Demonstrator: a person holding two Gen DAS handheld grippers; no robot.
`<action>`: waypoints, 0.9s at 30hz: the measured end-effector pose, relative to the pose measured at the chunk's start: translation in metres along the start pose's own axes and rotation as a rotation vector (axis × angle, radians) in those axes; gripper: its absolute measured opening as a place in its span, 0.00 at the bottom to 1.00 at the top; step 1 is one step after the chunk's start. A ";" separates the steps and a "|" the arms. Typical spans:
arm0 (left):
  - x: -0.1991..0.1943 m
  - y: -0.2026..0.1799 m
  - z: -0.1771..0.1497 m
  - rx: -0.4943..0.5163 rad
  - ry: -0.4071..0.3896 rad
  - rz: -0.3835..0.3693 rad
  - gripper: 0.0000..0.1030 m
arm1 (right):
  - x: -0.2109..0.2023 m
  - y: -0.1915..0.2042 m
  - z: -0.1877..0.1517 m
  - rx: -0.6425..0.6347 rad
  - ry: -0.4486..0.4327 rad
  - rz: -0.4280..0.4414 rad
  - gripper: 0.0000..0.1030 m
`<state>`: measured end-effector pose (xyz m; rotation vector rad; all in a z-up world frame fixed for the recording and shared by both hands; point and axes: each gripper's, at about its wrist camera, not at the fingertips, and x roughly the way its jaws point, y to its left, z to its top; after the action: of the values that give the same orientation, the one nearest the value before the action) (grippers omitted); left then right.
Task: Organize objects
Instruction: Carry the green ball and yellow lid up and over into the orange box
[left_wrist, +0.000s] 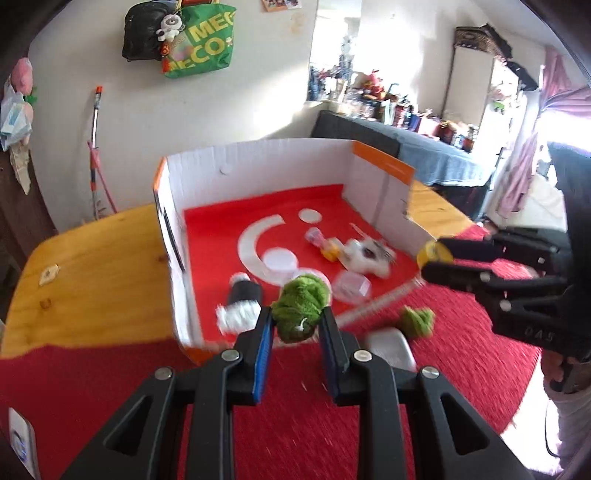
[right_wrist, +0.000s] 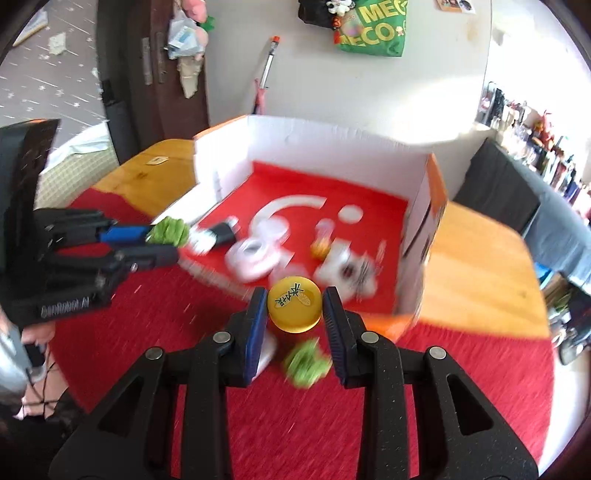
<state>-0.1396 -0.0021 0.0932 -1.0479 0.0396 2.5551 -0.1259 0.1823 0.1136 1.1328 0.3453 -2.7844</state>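
My left gripper (left_wrist: 295, 321) is shut on a green fuzzy toy (left_wrist: 300, 308) and holds it over the near edge of the white cardboard box (left_wrist: 258, 166); it shows from the side in the right wrist view (right_wrist: 162, 240). My right gripper (right_wrist: 294, 310) is shut on a yellow bottle cap (right_wrist: 294, 303) just above the box's near edge; it also shows in the left wrist view (left_wrist: 424, 262). A second green fuzzy toy (right_wrist: 306, 363) lies on the red cloth (right_wrist: 461, 387) outside the box. The box (right_wrist: 332, 136) has a red floor.
Inside the box lie a black-and-white plush (left_wrist: 242, 301), a white furry toy (left_wrist: 369, 254), a clear round lid (left_wrist: 351, 286), a small pink and yellow toy (left_wrist: 323, 242). A white flat object (left_wrist: 391, 349) lies on the cloth. The wooden table (left_wrist: 92, 266) extends left and right.
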 end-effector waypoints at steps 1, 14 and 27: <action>0.004 0.001 0.008 0.002 0.008 0.012 0.25 | 0.006 -0.002 0.010 -0.003 0.011 -0.023 0.28; 0.081 0.022 0.070 -0.024 0.175 0.164 0.25 | 0.099 -0.035 0.093 0.042 0.235 -0.157 0.28; 0.125 0.032 0.082 -0.018 0.309 0.288 0.25 | 0.153 -0.059 0.098 0.135 0.390 -0.202 0.28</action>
<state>-0.2872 0.0233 0.0639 -1.5334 0.2686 2.6152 -0.3123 0.2109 0.0845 1.7720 0.3258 -2.7732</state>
